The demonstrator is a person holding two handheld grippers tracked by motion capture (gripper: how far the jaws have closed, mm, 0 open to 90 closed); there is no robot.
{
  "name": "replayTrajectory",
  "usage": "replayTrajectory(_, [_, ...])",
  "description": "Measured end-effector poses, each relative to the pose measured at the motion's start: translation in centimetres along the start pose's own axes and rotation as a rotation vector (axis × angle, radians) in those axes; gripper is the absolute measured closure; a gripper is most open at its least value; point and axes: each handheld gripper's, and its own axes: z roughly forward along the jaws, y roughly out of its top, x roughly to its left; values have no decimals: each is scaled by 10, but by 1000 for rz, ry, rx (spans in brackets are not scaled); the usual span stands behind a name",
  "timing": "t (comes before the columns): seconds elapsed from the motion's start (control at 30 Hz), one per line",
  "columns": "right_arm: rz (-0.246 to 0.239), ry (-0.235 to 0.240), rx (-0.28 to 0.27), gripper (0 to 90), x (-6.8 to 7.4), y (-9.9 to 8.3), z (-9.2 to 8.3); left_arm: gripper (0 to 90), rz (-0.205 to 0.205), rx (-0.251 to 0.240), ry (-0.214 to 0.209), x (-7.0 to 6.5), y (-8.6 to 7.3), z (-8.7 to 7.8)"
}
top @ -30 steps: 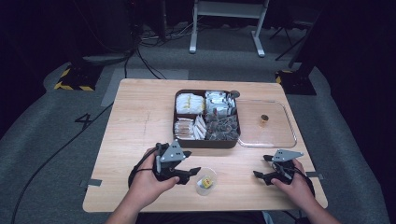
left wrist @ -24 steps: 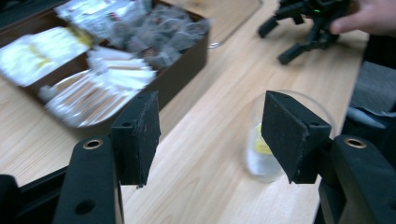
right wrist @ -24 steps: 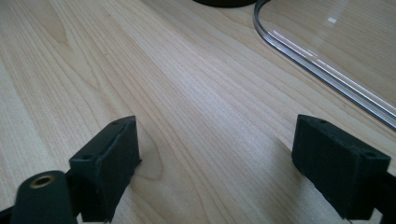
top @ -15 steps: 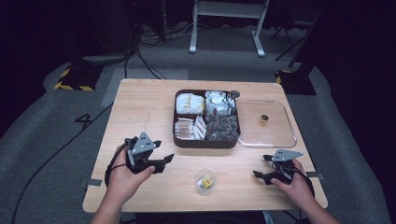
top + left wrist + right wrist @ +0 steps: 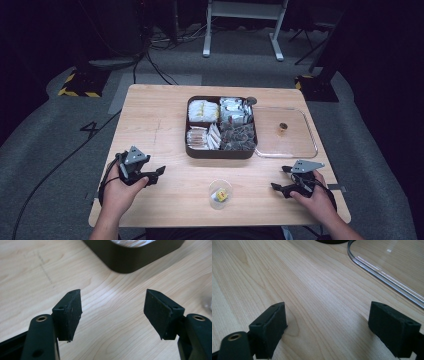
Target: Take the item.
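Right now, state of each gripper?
Left gripper: open, jaws wide apart over bare table, holding nothing.
Right gripper: open, jaws spread over bare wood, holding nothing.

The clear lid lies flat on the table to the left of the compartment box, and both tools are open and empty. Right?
Not quite: the high view shows the clear lid lying flat to the right of the compartment box. Both the left tool and right tool are open and empty.

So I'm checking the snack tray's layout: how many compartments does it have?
4, in the tray: far left with yellow packets, far right with silvery packets, near left with pale sticks, near right with dark packets.
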Motion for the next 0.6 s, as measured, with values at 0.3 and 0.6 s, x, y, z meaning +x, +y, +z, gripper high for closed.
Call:
replayTrajectory(0.3, [0,0,0,152,0,0,0,296,-50,70,63,14,-27,15])
replayTrajectory(0.6, [0,0,0,152,0,0,0,265,-13,135,88,17,-41,29])
